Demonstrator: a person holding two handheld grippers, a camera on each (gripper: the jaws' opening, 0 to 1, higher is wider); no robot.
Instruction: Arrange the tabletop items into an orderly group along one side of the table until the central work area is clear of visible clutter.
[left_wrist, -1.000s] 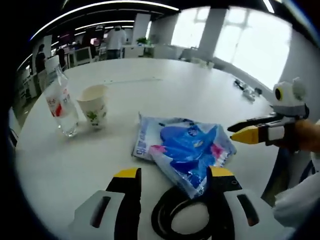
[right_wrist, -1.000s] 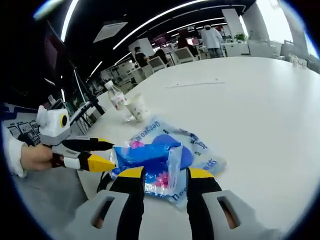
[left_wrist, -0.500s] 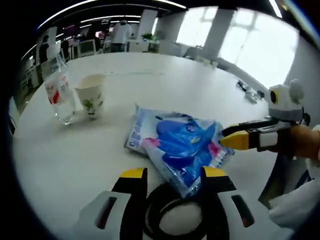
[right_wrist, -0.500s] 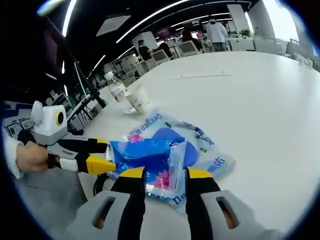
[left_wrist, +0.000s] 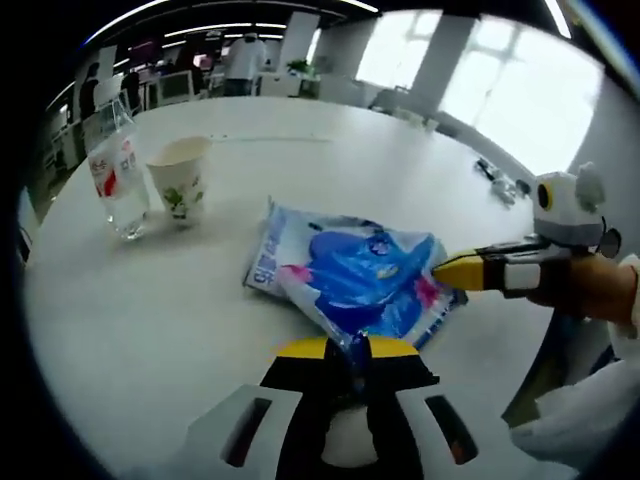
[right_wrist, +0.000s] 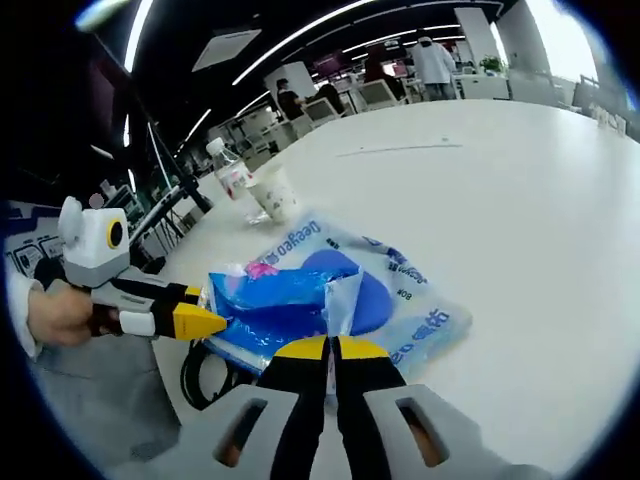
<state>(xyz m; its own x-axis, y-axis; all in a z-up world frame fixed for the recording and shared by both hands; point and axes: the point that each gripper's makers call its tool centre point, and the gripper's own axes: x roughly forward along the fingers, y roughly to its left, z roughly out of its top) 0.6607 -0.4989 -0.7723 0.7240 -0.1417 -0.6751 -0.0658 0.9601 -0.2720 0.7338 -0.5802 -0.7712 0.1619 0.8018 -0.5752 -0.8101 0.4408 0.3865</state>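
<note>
A blue plastic bag printed with white lettering lies crumpled on the white round table. My left gripper is shut on the bag's near corner. In the right gripper view the bag is pinched at a raised fold by my right gripper, which is shut. The right gripper comes into the left gripper view from the right, its yellow tips at the bag's edge. The left gripper meets the bag from the left in the right gripper view. A black cable coil lies under the bag's edge.
A clear water bottle and a paper cup stand side by side beyond the bag, also seen as the bottle and cup. Small dark items lie near the table's far rim. Desks, chairs and people fill the background.
Both grippers have gone from open to shut, each now pinching the blue bag. The bag's edges have been pulled up slightly.
</note>
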